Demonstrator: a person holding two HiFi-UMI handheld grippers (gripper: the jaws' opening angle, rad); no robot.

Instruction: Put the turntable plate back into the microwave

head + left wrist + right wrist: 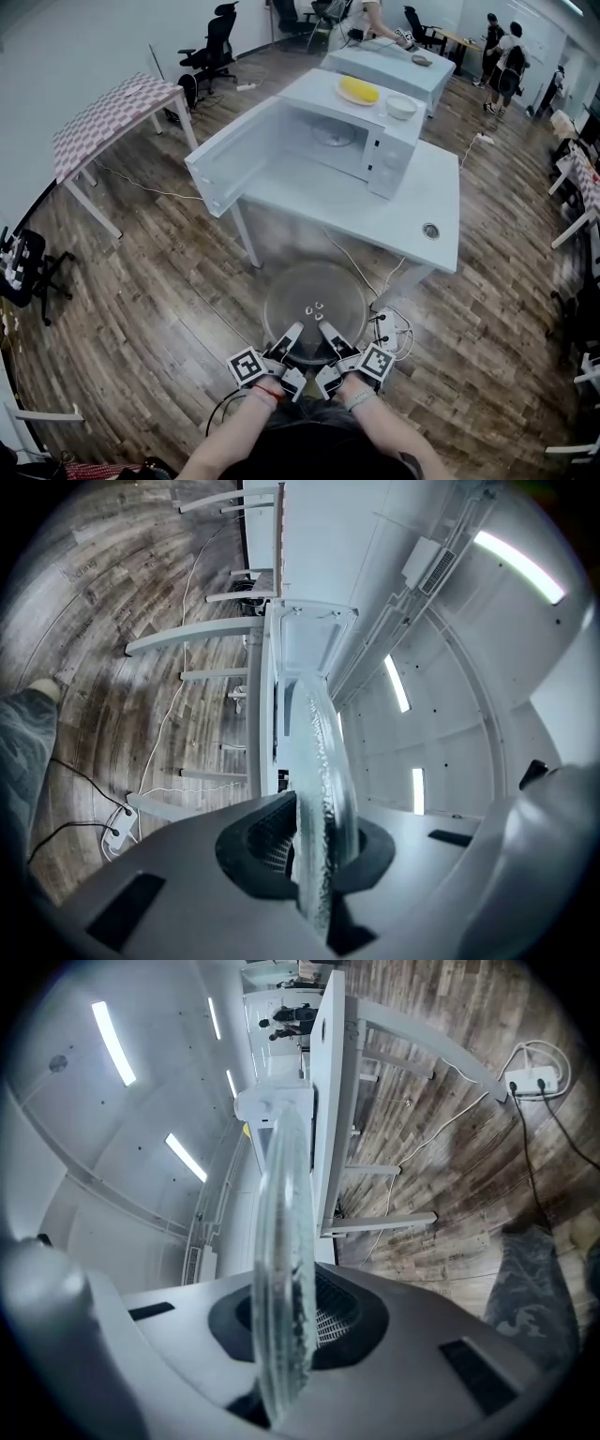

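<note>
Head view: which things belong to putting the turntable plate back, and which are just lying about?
Job: turntable plate, open microwave, left gripper, right gripper.
Lying about: dish of yellow food, bowl, power strip, office chair.

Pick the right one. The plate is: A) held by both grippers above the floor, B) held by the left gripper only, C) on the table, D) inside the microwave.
A: the left gripper and right gripper both clamp the plate at its near rim, over the floor.
</note>
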